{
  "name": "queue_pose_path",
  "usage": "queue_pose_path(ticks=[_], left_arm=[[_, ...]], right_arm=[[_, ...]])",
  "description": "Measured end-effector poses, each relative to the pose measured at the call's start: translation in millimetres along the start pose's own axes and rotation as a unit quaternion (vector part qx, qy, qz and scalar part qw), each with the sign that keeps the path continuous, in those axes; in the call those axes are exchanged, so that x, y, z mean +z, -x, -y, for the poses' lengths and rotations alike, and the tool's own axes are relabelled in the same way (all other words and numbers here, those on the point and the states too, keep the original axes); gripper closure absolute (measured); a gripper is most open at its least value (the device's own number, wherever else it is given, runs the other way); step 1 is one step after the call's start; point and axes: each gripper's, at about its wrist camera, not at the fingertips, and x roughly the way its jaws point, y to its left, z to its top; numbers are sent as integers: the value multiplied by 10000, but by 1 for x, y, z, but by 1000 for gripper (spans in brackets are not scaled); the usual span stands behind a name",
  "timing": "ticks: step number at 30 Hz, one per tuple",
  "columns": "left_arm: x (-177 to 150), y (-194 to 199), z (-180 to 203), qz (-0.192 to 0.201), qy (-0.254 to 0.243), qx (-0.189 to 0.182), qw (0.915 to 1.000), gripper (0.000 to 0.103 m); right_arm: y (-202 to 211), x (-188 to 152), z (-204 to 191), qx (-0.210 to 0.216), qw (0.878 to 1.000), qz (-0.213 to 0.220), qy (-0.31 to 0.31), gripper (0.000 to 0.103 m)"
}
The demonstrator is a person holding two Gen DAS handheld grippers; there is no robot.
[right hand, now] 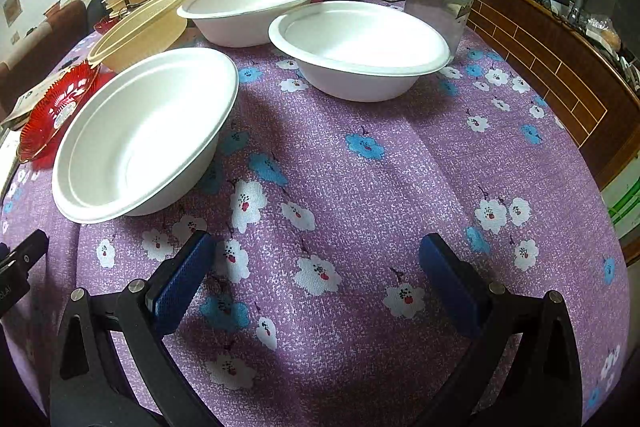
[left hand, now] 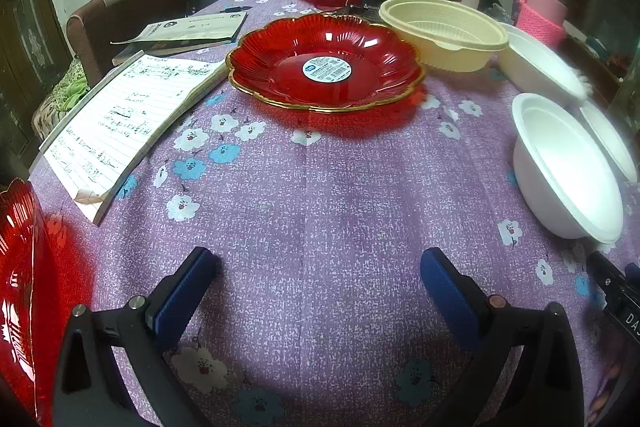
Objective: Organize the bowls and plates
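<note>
Both tools hover wide apart and empty above the tabletop (right hand: pixel 360 187): left tool (left hand: pixel 318 267) faces the red plate (left hand: pixel 326 63), right tool (right hand: pixel 316 251) faces three white bowls (right hand: pixel 144 135).

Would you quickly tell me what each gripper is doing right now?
Left gripper: open, holding nothing.
Right gripper: open, holding nothing.

A bench under purple flowered cloth (left hand: pixel 320 195) carries a red scalloped glass plate (left hand: pixel 326 65), three white paper bowls (right hand: pixel 144 135), a cream plastic bowl (left hand: pixel 444 31) and an open lined notebook (left hand: pixel 120 123)
</note>
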Motion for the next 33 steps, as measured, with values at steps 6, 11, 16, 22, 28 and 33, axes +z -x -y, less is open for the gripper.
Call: queue_pose_path(ticks=[6,11,16,22,28,33], left_arm=[[0,0,-1,22,2,-4,10000,1],[-2,3,2,23,31,-1,10000,1],[-4,10,-11,-30,15,-198,9998,1],[-19,70,-33,637,118,-90,9979,1],[-41,144,-74,1426,372,377,9884,1],[-59,180,-123,1776,812,839,9772,1]], right_arm=[[0,-1,0,-49,10000,-1,-51,1],[1,-2,3,-40,10000,0,-84,1],[9,-11,5,-16,10000,-60,-53,1],[60,-30,0,159,9980,593,124,0],[130,-35,-44,1051,9797,1580,641,0],[158,-37,-110,1660,9635,1722,1205,0]])
